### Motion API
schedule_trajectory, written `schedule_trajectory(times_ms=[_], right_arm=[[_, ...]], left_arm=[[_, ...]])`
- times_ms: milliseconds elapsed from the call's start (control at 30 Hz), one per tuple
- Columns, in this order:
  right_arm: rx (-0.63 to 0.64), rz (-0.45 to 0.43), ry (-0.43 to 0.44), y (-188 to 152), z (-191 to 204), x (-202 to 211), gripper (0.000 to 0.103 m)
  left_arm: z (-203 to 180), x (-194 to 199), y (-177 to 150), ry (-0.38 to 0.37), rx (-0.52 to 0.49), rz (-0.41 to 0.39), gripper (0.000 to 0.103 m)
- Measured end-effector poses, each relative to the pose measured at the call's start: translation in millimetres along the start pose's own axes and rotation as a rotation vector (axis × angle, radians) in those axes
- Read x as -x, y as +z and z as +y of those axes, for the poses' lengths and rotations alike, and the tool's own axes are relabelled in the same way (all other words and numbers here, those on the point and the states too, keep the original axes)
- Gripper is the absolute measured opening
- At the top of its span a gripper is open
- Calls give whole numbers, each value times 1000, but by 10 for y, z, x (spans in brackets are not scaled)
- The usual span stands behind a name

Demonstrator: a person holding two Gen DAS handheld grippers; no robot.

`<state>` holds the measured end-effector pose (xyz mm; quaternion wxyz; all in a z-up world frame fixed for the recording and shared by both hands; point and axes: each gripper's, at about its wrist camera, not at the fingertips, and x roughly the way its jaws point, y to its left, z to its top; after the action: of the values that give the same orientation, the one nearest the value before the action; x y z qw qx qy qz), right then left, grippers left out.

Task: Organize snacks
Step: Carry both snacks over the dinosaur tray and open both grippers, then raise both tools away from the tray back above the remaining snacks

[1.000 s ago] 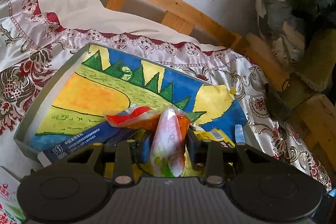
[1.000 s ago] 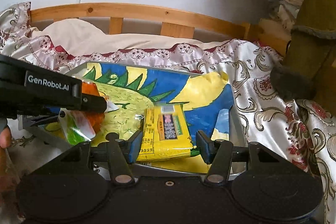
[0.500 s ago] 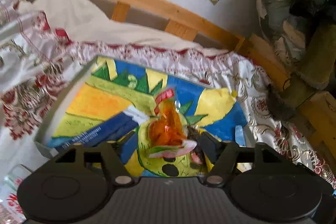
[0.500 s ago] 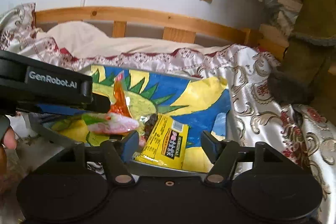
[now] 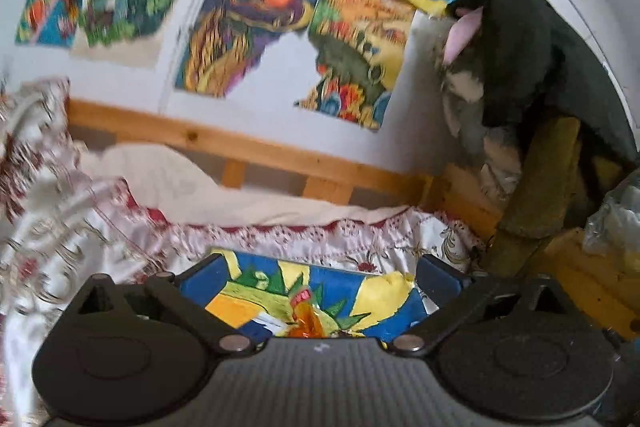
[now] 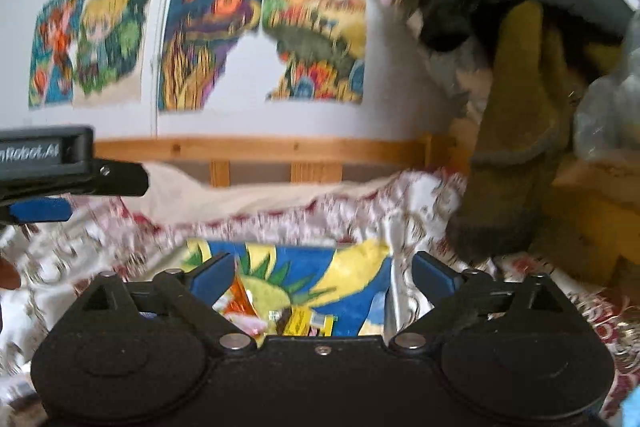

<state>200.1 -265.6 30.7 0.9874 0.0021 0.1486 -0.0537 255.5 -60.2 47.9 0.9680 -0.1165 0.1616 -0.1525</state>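
A shallow grey tray lined with a colourful painting [image 5: 340, 291] [image 6: 320, 267] lies on the bed. In it lie an orange snack packet [image 5: 306, 321] [image 6: 236, 301], a blue box [image 5: 260, 325] and a yellow snack packet [image 6: 300, 321], all mostly hidden behind the gripper bodies. My left gripper [image 5: 320, 277] is open and empty, raised above the tray. My right gripper [image 6: 322, 273] is open and empty, also raised above the tray. The left gripper also shows at the left edge of the right wrist view [image 6: 40, 207].
A satin bedspread with red floral pattern [image 5: 80, 227] covers the bed. A wooden bed rail [image 5: 240, 147] runs behind it. Paintings [image 5: 248, 27] hang on the wall. A pile of dark clothes [image 5: 520, 67] and wooden furniture [image 5: 580, 287] stand at the right.
My left gripper let go of the orange packet, which now lies in the tray. Both grippers opened wider, rose and tilted up towards the wall.
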Motion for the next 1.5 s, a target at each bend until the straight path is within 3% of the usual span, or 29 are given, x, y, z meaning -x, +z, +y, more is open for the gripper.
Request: schedule_trajectory(times_ms=[167, 333, 433, 833, 1067, 1367, 1500], right_arm=[[29, -75, 9, 63, -15, 447, 101], [55, -88, 25, 21, 15, 799, 102], [77, -81, 18, -34, 57, 977, 102], [105, -42, 51, -277, 180, 1608, 102], [177, 42, 75, -464, 315, 1842, 102], [200, 110, 104, -588, 398, 2026, 102], [206, 164, 127, -641, 426, 2021, 102]], left_arm=[[-34, 376, -24, 35, 7, -30, 102], [-27, 774, -176, 82, 15, -79, 102], [5, 962, -251, 109, 15, -69, 102], [159, 1564, -590, 230, 6, 67, 102], [63, 1853, -736, 290, -77, 94, 102], [41, 2002, -879, 320, -104, 174, 102], [48, 1957, -939, 373, -117, 237, 102]])
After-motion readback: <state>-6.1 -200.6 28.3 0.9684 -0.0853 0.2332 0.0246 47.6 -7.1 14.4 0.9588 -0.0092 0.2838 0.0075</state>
